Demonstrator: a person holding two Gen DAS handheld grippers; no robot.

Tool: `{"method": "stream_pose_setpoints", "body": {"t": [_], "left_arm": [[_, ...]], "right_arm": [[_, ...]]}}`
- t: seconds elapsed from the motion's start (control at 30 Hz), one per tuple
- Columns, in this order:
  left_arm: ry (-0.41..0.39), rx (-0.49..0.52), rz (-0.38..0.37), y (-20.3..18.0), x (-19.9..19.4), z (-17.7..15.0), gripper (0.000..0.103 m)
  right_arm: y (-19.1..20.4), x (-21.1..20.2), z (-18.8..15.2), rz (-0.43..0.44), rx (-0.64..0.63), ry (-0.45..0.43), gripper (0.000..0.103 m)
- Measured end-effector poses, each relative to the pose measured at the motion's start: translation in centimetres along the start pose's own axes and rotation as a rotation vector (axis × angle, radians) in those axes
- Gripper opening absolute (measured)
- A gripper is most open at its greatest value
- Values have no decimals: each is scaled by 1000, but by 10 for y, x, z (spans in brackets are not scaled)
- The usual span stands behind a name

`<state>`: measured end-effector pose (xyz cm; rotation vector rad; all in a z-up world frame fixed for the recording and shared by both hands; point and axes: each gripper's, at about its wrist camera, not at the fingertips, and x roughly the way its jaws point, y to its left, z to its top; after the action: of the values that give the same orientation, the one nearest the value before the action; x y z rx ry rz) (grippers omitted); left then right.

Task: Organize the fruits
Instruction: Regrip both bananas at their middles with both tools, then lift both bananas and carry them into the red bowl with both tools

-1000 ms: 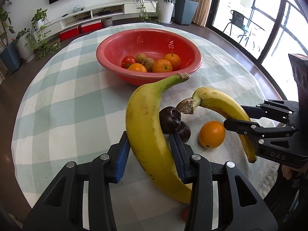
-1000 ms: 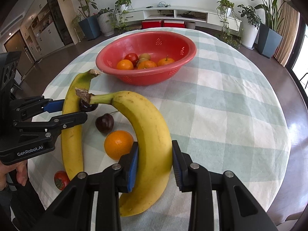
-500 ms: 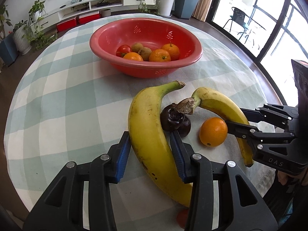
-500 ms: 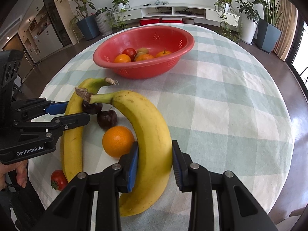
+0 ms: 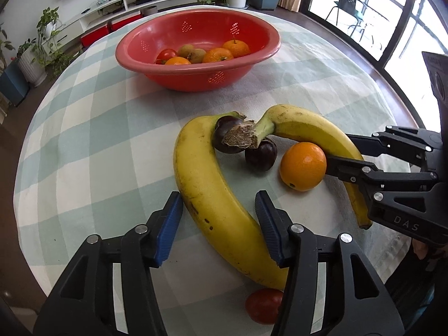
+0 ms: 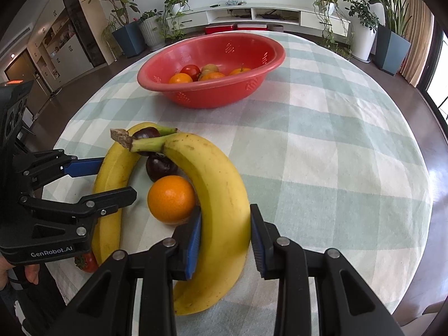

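Two yellow bananas lie on the checked tablecloth point(image 5: 92, 145), their stems meeting over two dark plums point(image 5: 260, 154). My left gripper point(image 5: 218, 212) is open, its blue pads apart from the left banana point(image 5: 207, 190) between them. My right gripper point(image 6: 225, 229) is shut on the right banana point(image 6: 221, 196), which also shows in the left wrist view point(image 5: 316, 131). A loose orange point(image 5: 303, 166) lies between the bananas. A small red tomato point(image 5: 263, 305) lies at the near edge. The red bowl point(image 5: 196, 81) stands further back, holding oranges, kiwis and a tomato.
The round table's edge drops off close behind both grippers and to the right point(image 6: 414, 280). Beyond the table are a TV shelf point(image 6: 274, 16), potted plants point(image 6: 364, 39) and a glass door point(image 5: 392, 28).
The left gripper has opened and the left banana has come down onto the cloth, its stem now over the plums. Both grippers and bananas have lowered toward the table.
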<state>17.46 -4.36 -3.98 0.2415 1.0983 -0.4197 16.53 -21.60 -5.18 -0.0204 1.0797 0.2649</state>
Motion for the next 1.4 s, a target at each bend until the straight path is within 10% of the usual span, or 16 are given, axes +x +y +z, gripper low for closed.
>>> {"method": "stream_pose_setpoints", "body": {"t": [0.47, 1.03, 1.4], "left_arm": [[-47, 36, -1, 23, -20, 11, 30], [163, 135, 39, 16, 22, 27, 40], [50, 162, 14, 12, 9, 21, 30]], "right_arm": [[-2, -12, 0, -1, 19, -35, 35], [2, -7, -3, 3, 0, -5, 35], [-8, -14, -4, 3, 36, -39, 35]]}}
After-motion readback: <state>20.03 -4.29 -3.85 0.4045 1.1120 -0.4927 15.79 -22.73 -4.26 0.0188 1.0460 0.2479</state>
